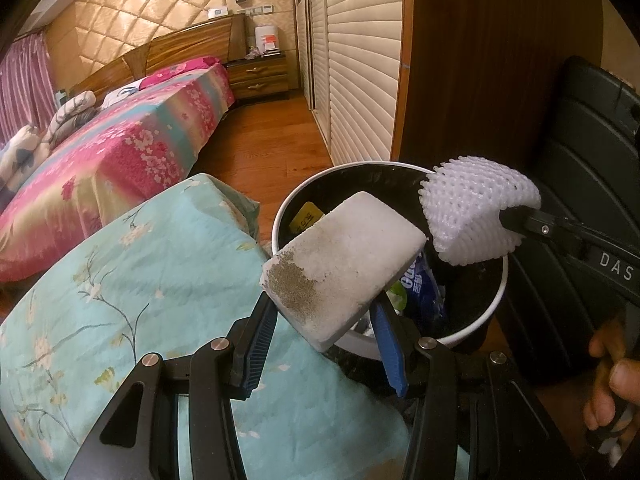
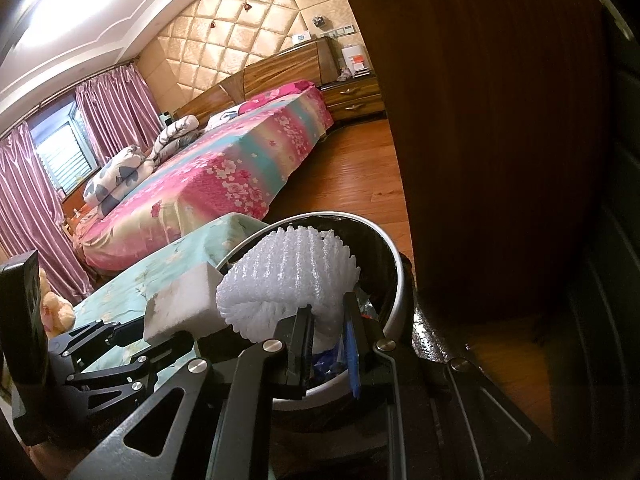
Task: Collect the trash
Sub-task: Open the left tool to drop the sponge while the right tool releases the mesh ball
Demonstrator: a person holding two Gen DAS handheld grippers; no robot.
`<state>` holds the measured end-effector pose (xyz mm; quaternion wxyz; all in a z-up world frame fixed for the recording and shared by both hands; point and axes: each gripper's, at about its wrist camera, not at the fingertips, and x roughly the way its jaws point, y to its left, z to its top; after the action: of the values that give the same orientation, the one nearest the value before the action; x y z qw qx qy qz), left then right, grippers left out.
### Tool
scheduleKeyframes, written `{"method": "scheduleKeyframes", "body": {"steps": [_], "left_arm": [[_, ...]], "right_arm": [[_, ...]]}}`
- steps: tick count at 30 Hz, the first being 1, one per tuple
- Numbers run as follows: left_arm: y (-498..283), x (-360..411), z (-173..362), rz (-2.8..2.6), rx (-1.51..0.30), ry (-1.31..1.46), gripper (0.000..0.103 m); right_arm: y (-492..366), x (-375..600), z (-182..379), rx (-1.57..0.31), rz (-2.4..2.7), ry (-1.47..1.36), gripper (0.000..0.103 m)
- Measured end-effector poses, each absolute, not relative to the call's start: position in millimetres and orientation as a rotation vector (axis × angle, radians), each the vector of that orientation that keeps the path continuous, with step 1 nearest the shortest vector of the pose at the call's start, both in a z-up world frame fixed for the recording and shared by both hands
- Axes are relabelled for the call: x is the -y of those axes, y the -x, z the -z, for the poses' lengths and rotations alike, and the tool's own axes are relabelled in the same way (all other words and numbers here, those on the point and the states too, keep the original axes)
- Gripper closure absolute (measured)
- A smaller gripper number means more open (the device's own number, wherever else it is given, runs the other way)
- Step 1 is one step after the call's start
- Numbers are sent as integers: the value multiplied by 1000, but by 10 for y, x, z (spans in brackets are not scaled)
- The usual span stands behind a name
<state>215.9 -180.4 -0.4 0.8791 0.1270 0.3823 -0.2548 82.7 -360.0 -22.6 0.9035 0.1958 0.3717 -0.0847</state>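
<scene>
Step in hand: dropping trash into the bin (image 1: 496, 304). Left gripper (image 1: 326, 330) has its jaws part spread, pinching a foam block (image 1: 344, 268) that juts ahead of them over the near rim. Right gripper (image 2: 328, 344) has its jaws pressed nearly together on a foam net (image 2: 280, 280), which hangs just ahead over the bin mouth. Next, as I judge: spread both jaws and let the pieces fall clear of the rim.

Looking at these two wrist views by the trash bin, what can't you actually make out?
- Bottom of the white round bin with black liner: left wrist view, covered by the dirty white foam block; right wrist view, by the white foam fruit net.
- Blue printed wrapper inside: text partly hidden by the block.
- Items on the wooden nightstand: too small.
</scene>
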Motion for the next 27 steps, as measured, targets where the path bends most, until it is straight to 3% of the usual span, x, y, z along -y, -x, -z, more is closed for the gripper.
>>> {"method": "scheduleKeyframes", "body": {"steps": [27], "left_arm": [[-2319, 1861, 44, 529, -812, -282, 55]], "right_arm": [[-1031, 3646, 223, -807, 186, -369, 89]]}}
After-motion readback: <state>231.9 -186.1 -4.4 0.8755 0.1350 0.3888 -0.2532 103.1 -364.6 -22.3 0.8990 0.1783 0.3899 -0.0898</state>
